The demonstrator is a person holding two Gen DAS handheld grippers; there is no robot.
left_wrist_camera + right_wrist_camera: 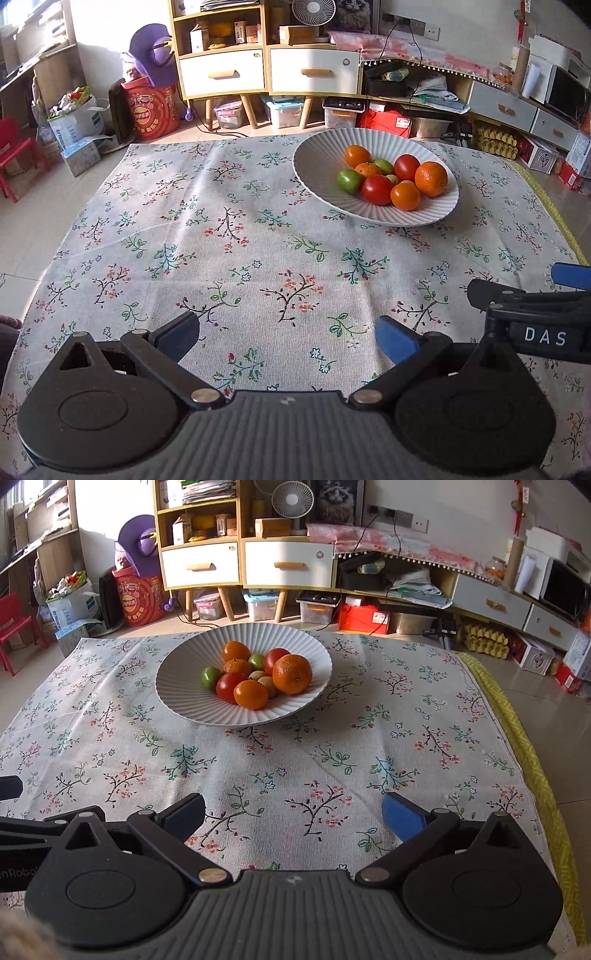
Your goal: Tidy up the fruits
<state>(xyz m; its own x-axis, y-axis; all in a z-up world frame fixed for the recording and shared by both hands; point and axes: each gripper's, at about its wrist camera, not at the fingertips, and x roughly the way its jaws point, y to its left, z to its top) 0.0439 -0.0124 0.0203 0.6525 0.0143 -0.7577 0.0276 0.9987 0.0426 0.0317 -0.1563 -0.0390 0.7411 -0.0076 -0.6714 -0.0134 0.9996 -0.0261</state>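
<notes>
A white ribbed bowl (325,155) (184,686) stands at the far side of the floral tablecloth (221,240) (369,738). Piled in it are oranges (430,178) (292,674), red tomatoes (376,189) (229,686), small green fruits (349,181) (210,676) and pale ones. My left gripper (288,334) hovers open over bare cloth, near and left of the bowl, nothing between its blue pads. My right gripper (293,814) is open too, empty, a good way short of the bowl. Each gripper's fingers show at the edge of the other's view.
Beyond the table are a yellow-framed cabinet (266,70) with white drawers, storage boxes on the floor, a red bucket (153,110) and a red chair (14,155) at left. A yellow mat edge (517,738) runs along the table's right side.
</notes>
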